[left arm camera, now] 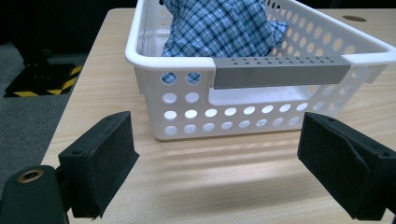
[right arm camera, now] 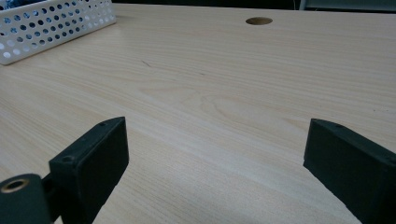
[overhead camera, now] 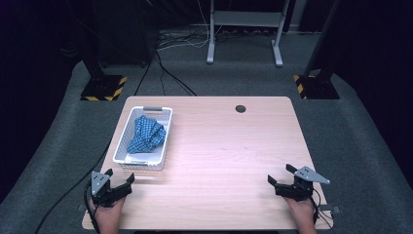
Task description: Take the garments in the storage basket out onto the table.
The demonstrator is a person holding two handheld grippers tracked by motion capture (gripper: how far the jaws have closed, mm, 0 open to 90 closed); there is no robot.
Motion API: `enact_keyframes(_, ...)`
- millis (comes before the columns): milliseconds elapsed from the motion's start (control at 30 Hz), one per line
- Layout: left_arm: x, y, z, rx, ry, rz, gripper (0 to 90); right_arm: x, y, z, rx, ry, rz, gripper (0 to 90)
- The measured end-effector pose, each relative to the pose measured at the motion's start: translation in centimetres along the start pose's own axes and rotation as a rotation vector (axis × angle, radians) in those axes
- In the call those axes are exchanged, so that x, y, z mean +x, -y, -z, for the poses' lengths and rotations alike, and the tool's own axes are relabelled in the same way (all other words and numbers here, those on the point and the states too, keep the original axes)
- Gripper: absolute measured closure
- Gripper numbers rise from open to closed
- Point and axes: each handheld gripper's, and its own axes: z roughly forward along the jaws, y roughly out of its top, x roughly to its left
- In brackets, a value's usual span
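High view: white perforated basket left of frame centre, blue checked cloth inside | left gripper lower left, just below basket, jaws wide apart, empty | right gripper lower right, jaws wide apart, empty, over bare wooden table.

One basket, one checked cloth, two claws

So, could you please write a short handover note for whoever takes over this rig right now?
Left tongs: open, holding nothing, at the near left table edge, facing the white basket's grey handle.
Right tongs: open, holding nothing, over bare table at near right.
Blue checked cloth: bunched inside the basket, at the table's left.
Done: nothing gripped yet.
Left: probably reach into the basket and take the cloth.
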Motion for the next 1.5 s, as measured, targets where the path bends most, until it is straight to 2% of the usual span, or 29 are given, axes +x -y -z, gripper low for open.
enact_keyframes(233, 0.4, 0.0, 0.0, -0.003, 0.016, 0.038, 11.3, 0.0, 0.0, 0.0, 0.0, 0.001, 0.0, 5.6)
enact_keyframes(433, 0.3, -0.1, 0.0, 0.004, 0.007, 0.022, 11.3, 0.0, 0.0, 0.0, -0.002, -0.002, -0.002, 5.5)
enact_keyframes(633, 0.3, -0.3, 0.1, 0.006, 0.001, 0.024, 11.3, 0.0, 0.0, 0.0, -0.002, -0.004, -0.002, 5.5)
enact_keyframes(900, 0.2, -2.4, 0.8, -0.038, 0.013, 0.021, 11.3, -0.1, 0.0, 0.0, -0.002, -0.007, -0.003, 5.6)
enact_keyframes(1000, 0.0, -3.2, 1.0, -0.039, 0.01, 0.006, 11.4, -0.1, 0.0, 0.0, -0.004, -0.008, -0.004, 5.5)
enact_keyframes(1200, -0.4, -4.1, 1.2, -0.044, 0.025, 0.011, 11.2, -0.1, 0.0, 0.1, -0.006, -0.009, -0.004, 5.5)
enact_keyframes(1500, -0.3, -5.5, 1.7, -0.059, 0.017, -0.002, 11.2, -0.1, 0.0, 0.1, -0.008, -0.009, -0.003, 5.5)
